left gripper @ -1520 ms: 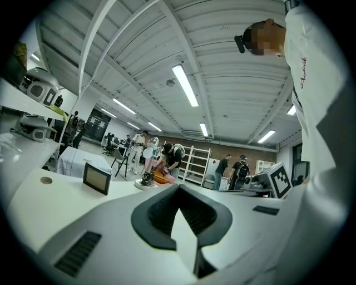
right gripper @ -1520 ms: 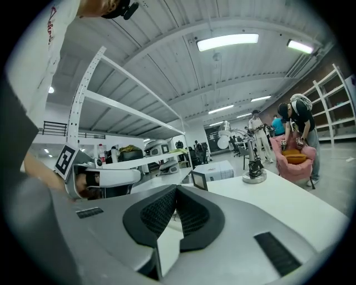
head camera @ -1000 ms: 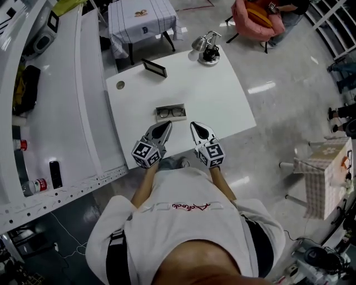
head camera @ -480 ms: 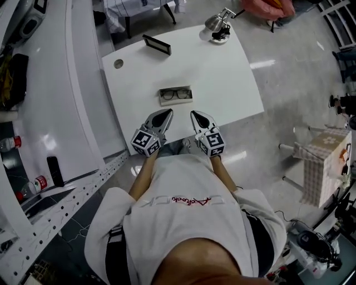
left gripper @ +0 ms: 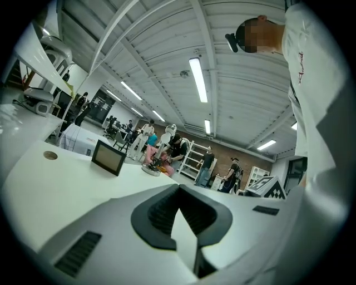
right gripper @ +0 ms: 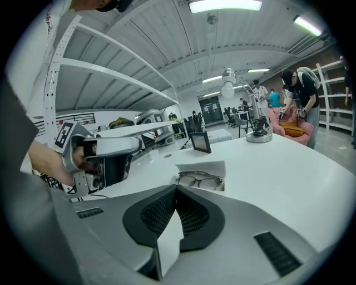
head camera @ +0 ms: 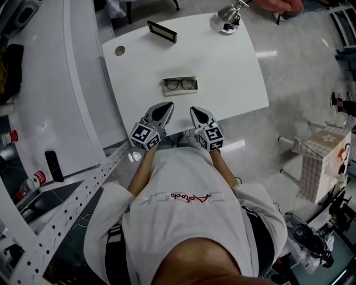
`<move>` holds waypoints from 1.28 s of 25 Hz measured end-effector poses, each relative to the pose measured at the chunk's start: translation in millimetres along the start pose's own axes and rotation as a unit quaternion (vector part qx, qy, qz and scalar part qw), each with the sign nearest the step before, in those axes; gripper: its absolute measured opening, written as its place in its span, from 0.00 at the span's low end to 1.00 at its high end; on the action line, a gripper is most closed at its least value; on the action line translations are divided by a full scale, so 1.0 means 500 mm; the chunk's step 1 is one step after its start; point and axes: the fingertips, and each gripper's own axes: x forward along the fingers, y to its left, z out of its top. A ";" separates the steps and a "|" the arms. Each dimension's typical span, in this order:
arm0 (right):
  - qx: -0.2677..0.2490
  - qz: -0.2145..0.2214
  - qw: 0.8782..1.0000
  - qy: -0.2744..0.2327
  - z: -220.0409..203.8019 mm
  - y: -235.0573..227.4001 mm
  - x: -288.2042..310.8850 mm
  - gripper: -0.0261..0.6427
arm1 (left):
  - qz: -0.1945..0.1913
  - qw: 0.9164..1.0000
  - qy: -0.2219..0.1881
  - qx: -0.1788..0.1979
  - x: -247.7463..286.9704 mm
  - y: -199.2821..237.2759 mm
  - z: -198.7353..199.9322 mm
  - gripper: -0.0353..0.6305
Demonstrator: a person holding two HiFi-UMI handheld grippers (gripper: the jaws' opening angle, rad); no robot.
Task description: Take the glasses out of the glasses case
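Observation:
An open pale glasses case [head camera: 180, 78] lies in the middle of the white table [head camera: 233, 67], with dark-rimmed glasses [head camera: 181, 84] inside it. Both grippers hover side by side over the table's near edge, short of the case. My left gripper [head camera: 163, 109] is shut and empty, pointing at the table [left gripper: 67, 183]. My right gripper [head camera: 198, 113] is shut and empty too. In the right gripper view the glasses [right gripper: 199, 179] sit in the case [right gripper: 214, 166] just beyond the closed tips [right gripper: 176, 187]. In the left gripper view the tips [left gripper: 179, 186] meet and the case is hidden.
A small black framed screen [head camera: 162, 32] stands at the table's far side, a desk lamp [head camera: 229, 15] at the far right corner, a round cable hole [head camera: 119, 50] at the far left. A long white counter [head camera: 55, 111] and a perforated rail [head camera: 83, 189] run along the left.
Both grippers have sunk toward the table's near edge and stayed shut. The view has shifted, so the table and case sit higher in the picture.

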 end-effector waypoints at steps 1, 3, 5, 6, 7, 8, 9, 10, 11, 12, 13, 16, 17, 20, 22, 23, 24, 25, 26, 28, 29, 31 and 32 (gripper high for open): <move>0.000 0.001 1.000 0.003 -0.003 -0.001 0.008 0.08 | 0.001 1.000 0.000 0.001 -0.003 0.000 -0.001 0.09; -0.004 0.004 1.000 0.008 -0.007 -0.003 0.026 0.08 | 0.000 1.000 0.000 0.004 -0.010 -0.002 -0.003 0.09; -0.011 0.007 1.000 0.010 -0.004 -0.007 0.048 0.08 | -0.002 1.000 -0.004 -0.001 -0.015 -0.005 -0.004 0.09; -0.014 0.009 1.000 0.011 -0.001 -0.009 0.061 0.08 | -0.002 1.000 -0.005 -0.003 -0.017 -0.006 -0.004 0.09; -0.017 0.011 1.000 0.012 0.002 -0.012 0.075 0.08 | 0.000 1.000 -0.005 -0.004 -0.020 -0.006 -0.005 0.09; -0.019 0.012 1.000 0.013 0.006 -0.015 0.088 0.08 | 0.001 1.000 -0.004 -0.004 -0.023 -0.005 -0.006 0.09; -0.020 0.012 1.000 0.015 0.010 -0.019 0.100 0.08 | 0.002 1.000 -0.004 -0.004 -0.026 -0.006 -0.007 0.09; -0.020 0.013 1.000 0.016 0.014 -0.023 0.112 0.08 | 0.004 1.000 -0.004 -0.005 -0.030 -0.006 -0.008 0.09; -0.021 0.014 1.000 0.017 0.018 -0.027 0.124 0.08 | 0.007 1.000 -0.006 -0.008 -0.033 -0.005 -0.009 0.09; -0.023 0.015 0.999 0.018 0.022 -0.032 0.136 0.08 | 0.010 1.000 -0.007 -0.011 -0.036 -0.003 -0.010 0.09; -0.025 0.016 0.999 0.019 0.026 -0.036 0.149 0.08 | 0.012 1.000 -0.009 -0.012 -0.039 -0.001 -0.011 0.09; -0.028 0.016 0.999 0.025 0.036 -0.050 0.181 0.08 | 0.017 1.000 -0.012 -0.013 -0.046 0.004 -0.010 0.09; -0.030 0.016 0.999 0.028 0.037 -0.055 0.190 0.08 | 0.018 1.000 -0.013 -0.013 -0.049 0.004 -0.009 0.09; -0.040 0.015 0.998 0.044 0.037 -0.074 0.213 0.08 | 0.021 1.000 -0.016 -0.015 -0.053 0.005 -0.008 0.09; -0.049 0.017 0.997 0.055 0.037 -0.081 0.224 0.08 | 0.023 1.000 -0.016 -0.015 -0.057 0.005 -0.010 0.09; -0.060 0.020 0.996 0.062 0.037 -0.080 0.230 0.08 | 0.024 1.000 -0.015 -0.014 -0.059 0.006 -0.013 0.09; -0.078 0.023 0.994 0.071 0.038 -0.077 0.234 0.08 | 0.025 0.999 -0.014 -0.015 -0.062 0.008 -0.016 0.09; -0.106 0.025 0.991 0.081 0.039 -0.072 0.238 0.08 | 0.027 0.999 -0.015 -0.016 -0.064 0.009 -0.018 0.09; -0.146 0.027 0.985 0.093 0.040 -0.067 0.242 0.08 | 0.029 0.999 -0.015 -0.017 -0.066 0.011 -0.018 0.09; -0.256 0.026 0.959 0.120 0.035 -0.060 0.247 0.08 | 0.032 0.999 -0.017 -0.019 -0.068 0.012 -0.016 0.09; -0.313 0.025 0.940 0.134 0.031 -0.057 0.250 0.08 | 0.032 0.999 -0.017 -0.020 -0.068 0.012 -0.017 0.09; -0.405 0.021 0.900 0.158 0.022 -0.057 0.256 0.08 | 0.028 0.999 -0.018 -0.021 -0.066 0.009 -0.020 0.09; -0.437 0.018 0.884 0.167 0.017 -0.060 0.258 0.08 | 0.026 0.999 -0.019 -0.021 -0.064 0.007 -0.021 0.09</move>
